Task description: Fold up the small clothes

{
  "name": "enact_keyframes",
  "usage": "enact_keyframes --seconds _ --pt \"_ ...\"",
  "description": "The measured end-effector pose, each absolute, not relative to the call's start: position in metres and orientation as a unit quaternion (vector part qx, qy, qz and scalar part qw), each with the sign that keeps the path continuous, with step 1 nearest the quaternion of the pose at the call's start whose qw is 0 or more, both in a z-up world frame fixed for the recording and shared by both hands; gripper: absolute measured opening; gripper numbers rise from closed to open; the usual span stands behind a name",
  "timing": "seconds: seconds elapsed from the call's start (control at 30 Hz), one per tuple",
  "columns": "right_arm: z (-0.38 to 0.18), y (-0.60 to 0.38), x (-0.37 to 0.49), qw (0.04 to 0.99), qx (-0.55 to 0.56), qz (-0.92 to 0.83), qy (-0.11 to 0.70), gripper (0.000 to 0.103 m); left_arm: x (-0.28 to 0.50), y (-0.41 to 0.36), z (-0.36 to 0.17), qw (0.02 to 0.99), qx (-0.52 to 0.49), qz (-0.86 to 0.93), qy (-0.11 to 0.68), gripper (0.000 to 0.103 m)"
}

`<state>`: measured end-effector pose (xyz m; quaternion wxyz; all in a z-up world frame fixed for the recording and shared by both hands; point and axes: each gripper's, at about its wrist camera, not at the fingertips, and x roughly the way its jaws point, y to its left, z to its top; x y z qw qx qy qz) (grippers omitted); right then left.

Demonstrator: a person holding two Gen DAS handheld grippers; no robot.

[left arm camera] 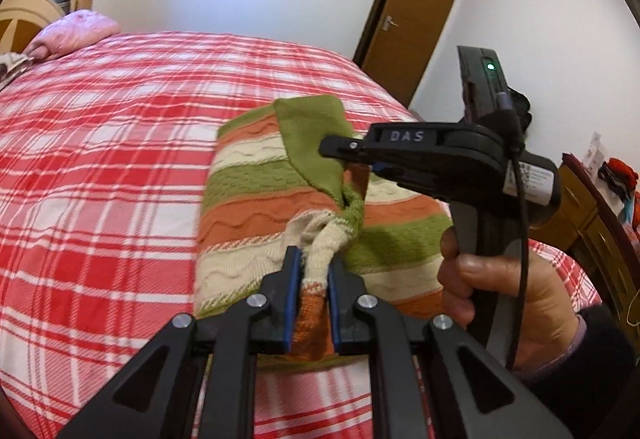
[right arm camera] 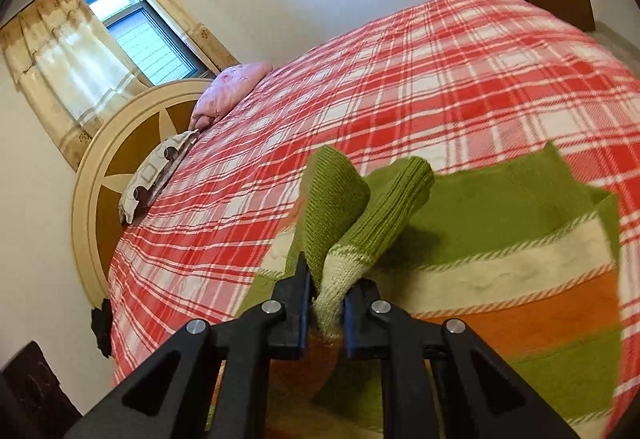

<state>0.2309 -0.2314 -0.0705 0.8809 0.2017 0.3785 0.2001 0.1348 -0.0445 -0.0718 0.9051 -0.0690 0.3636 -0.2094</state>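
A small knitted sweater (left arm camera: 256, 195) with green, orange and cream stripes lies on the red plaid bedspread (left arm camera: 100, 159). My left gripper (left arm camera: 314, 271) is shut on a bunched cream and orange part of the sweater. My right gripper (left arm camera: 352, 155) comes in from the right, held in a hand, and is shut on a green fold of the sweater. In the right wrist view my right gripper (right arm camera: 328, 287) pinches a green and cream knit cuff (right arm camera: 340, 207), raised above the sweater body (right arm camera: 520, 279).
The bedspread (right arm camera: 440, 79) covers a wide bed. A pink pillow (left arm camera: 76, 31) and a patterned pillow (right arm camera: 160, 167) lie by the round headboard (right arm camera: 100, 175). A brown door (left arm camera: 412, 23) stands behind the bed. A wooden cabinet (left arm camera: 592, 207) with clutter stands at the right.
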Motion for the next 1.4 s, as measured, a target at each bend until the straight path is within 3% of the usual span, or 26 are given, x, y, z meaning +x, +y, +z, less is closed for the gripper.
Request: enact_keyframes --seconds 0.53,1.4 --pt "-0.085 -0.323 0.232 0.880 0.212 0.178 0.386 0.013 0.141 -0.152 -0.079 0.885 -0.014 -0.268 0.380 0.013" --pt "-0.115 -0.353 0.236 0.877 0.184 0.164 0.412 0.013 0.146 -0.206 -0.099 0.872 0.018 -0.271 0.408 0.013"
